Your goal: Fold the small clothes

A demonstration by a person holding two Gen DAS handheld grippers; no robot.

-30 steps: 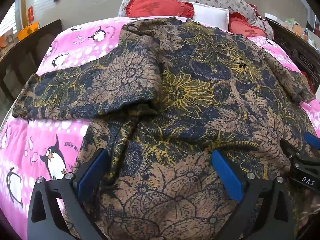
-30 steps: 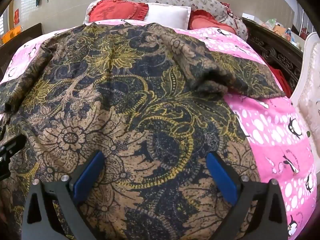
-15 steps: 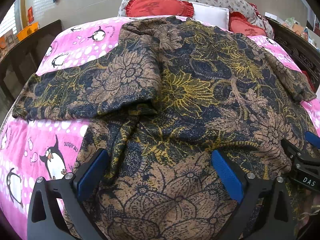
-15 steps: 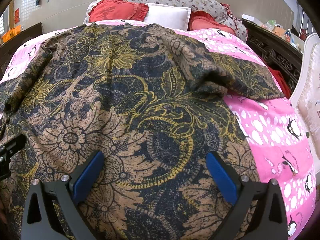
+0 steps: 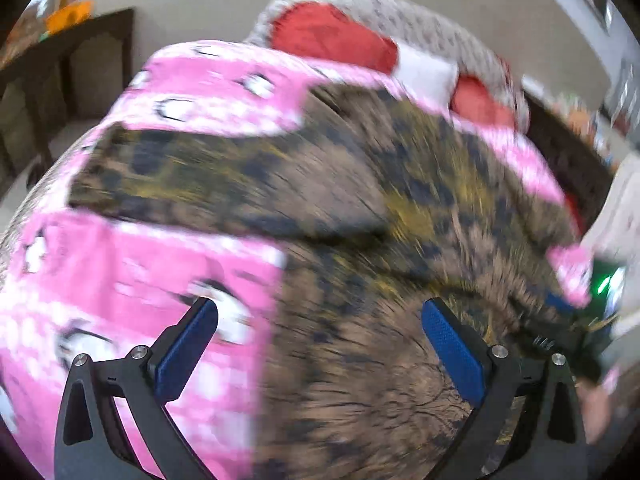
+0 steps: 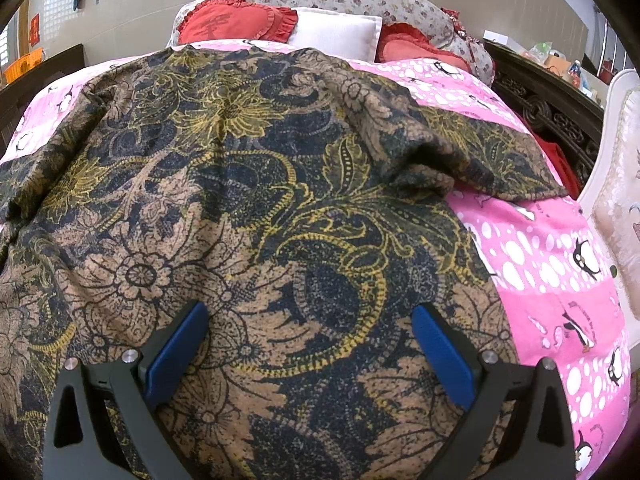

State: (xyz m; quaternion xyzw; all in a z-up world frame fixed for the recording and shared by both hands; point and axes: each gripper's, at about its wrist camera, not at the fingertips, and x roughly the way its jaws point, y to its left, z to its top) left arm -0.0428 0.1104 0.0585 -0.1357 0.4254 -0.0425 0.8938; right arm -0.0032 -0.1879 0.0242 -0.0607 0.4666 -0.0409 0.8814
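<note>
Right wrist view: the floral garment (image 6: 248,200) is seen spread across the pink bedspread (image 6: 552,272), unfolded, beneath the right gripper (image 6: 308,344) and left gripper (image 5: 320,340), both held wide apart and empty, so an edge must be grasped next.

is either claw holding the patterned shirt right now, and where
Neither. The left claw and right claw are open above the patterned shirt, gripping nothing.
</note>
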